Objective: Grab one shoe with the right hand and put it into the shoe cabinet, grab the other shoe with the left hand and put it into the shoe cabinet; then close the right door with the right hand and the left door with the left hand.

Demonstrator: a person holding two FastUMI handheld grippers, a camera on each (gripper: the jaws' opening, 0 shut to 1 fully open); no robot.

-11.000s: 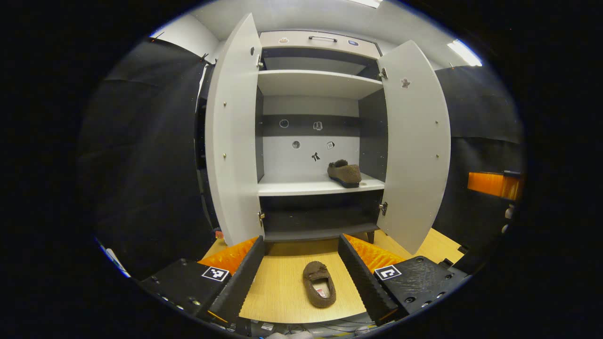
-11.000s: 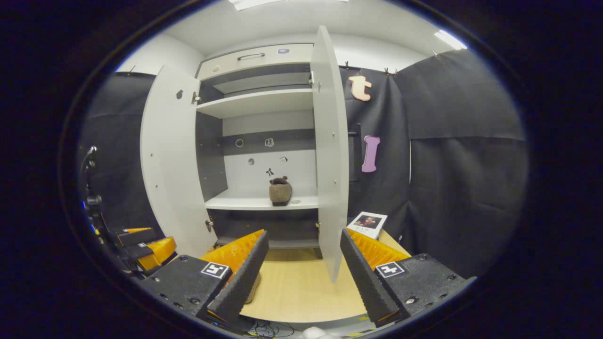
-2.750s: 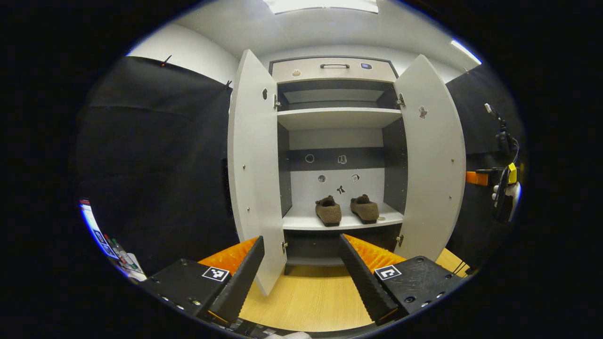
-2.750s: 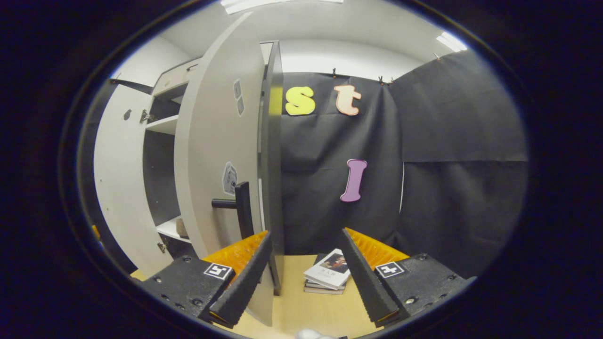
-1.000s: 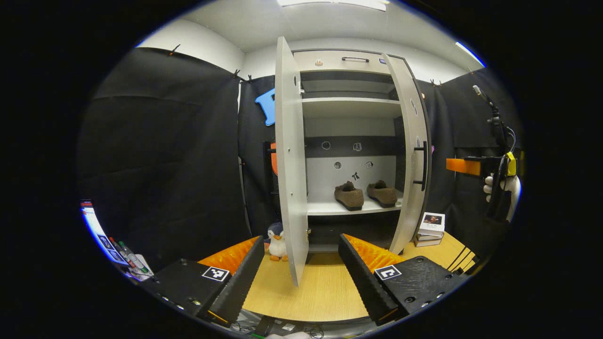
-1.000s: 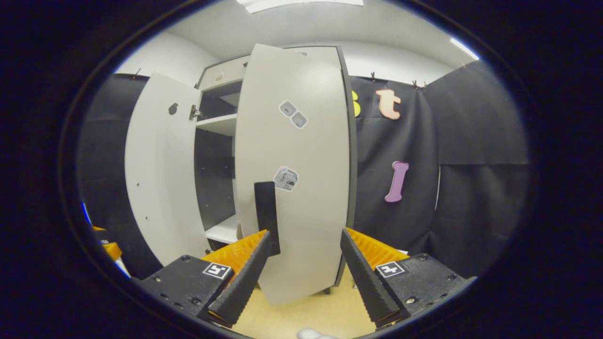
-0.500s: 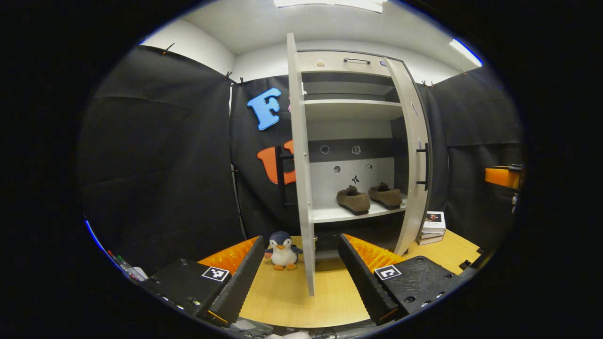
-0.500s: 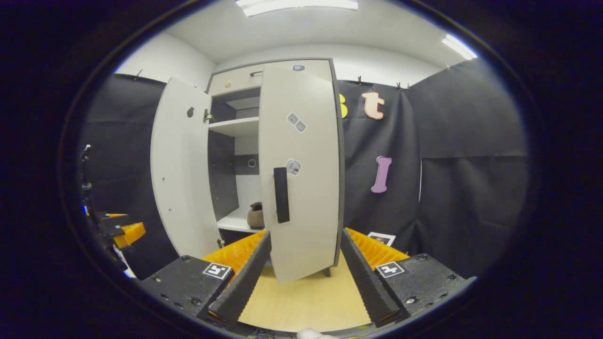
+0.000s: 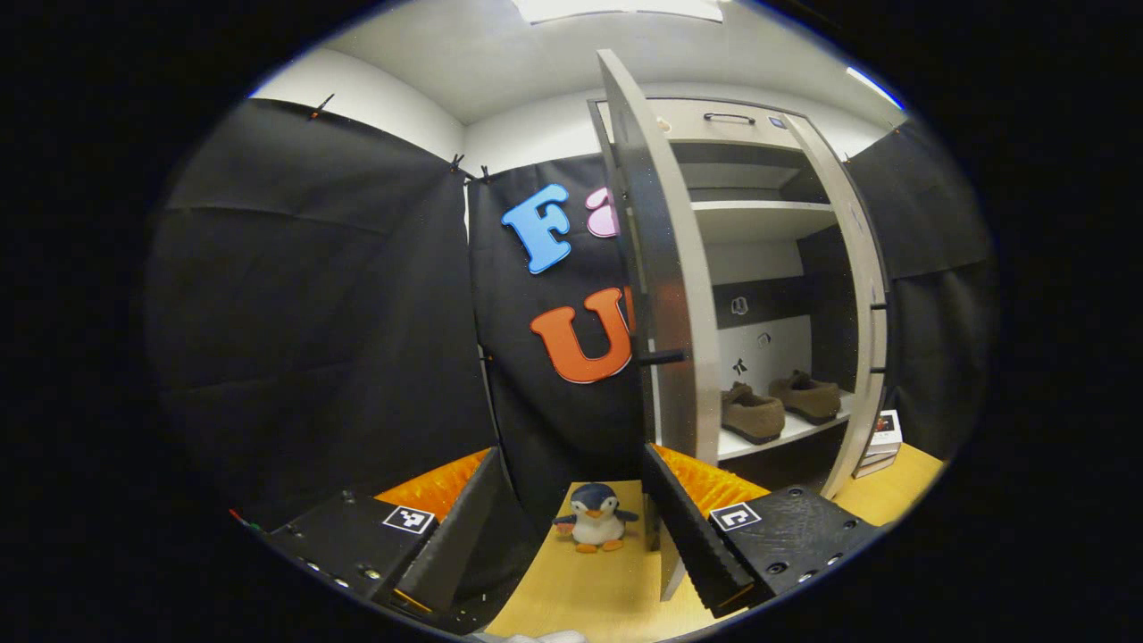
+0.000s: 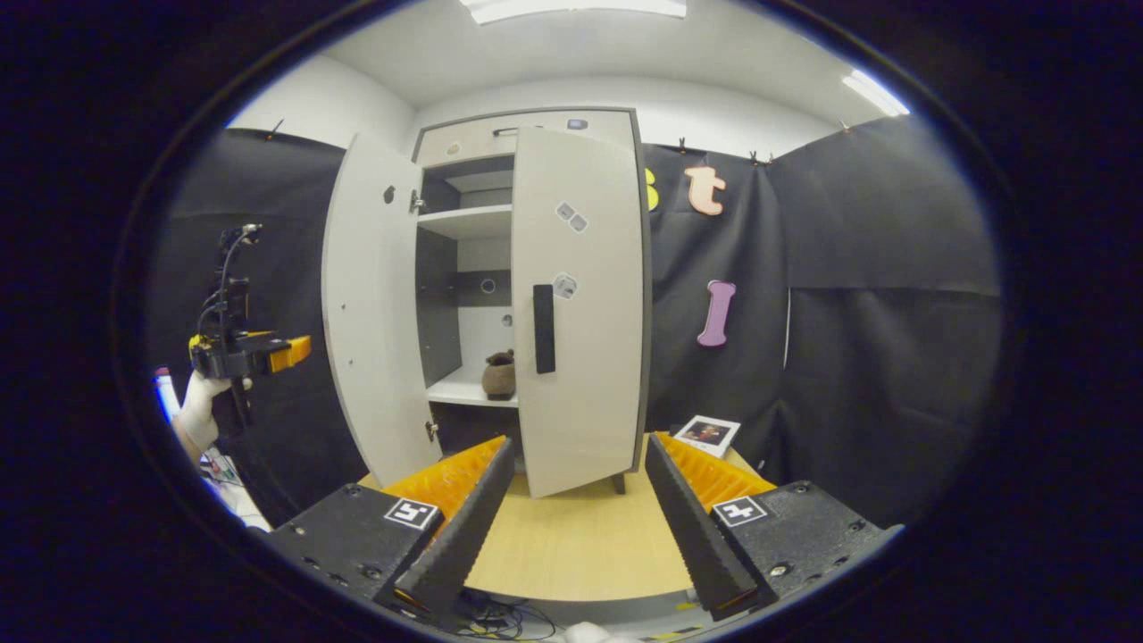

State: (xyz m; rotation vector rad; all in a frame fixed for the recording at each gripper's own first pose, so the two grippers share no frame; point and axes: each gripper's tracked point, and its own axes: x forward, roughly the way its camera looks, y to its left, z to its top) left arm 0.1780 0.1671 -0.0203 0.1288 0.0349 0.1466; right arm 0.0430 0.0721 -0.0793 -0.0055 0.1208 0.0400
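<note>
Two brown shoes (image 9: 753, 415) (image 9: 808, 397) sit side by side on the cabinet's middle shelf (image 9: 777, 438). The left door (image 9: 665, 295) stands open, seen edge-on, its black handle (image 9: 661, 357) pointing left. My left gripper (image 9: 571, 527) is open and empty, at the door's outer side, its right finger (image 9: 679, 527) by the door's lower edge. The right door (image 10: 580, 313) with its black handle (image 10: 543, 329) is almost shut. My right gripper (image 10: 576, 527) is open and empty, well back from it. A gloved hand holds the left gripper (image 10: 295, 350) beside the open left door (image 10: 371, 313).
A penguin plush (image 9: 596, 529) stands on the wooden floor between my left fingers, near the cabinet's left side. Books (image 9: 880, 438) lie by the cabinet's right side, also seen as a book (image 10: 705, 433) in the right gripper view. Black cloth walls close in both sides.
The right door has swung almost shut and my right gripper has drawn back from it. My left gripper has moved left, round to the outer side of the left door.
</note>
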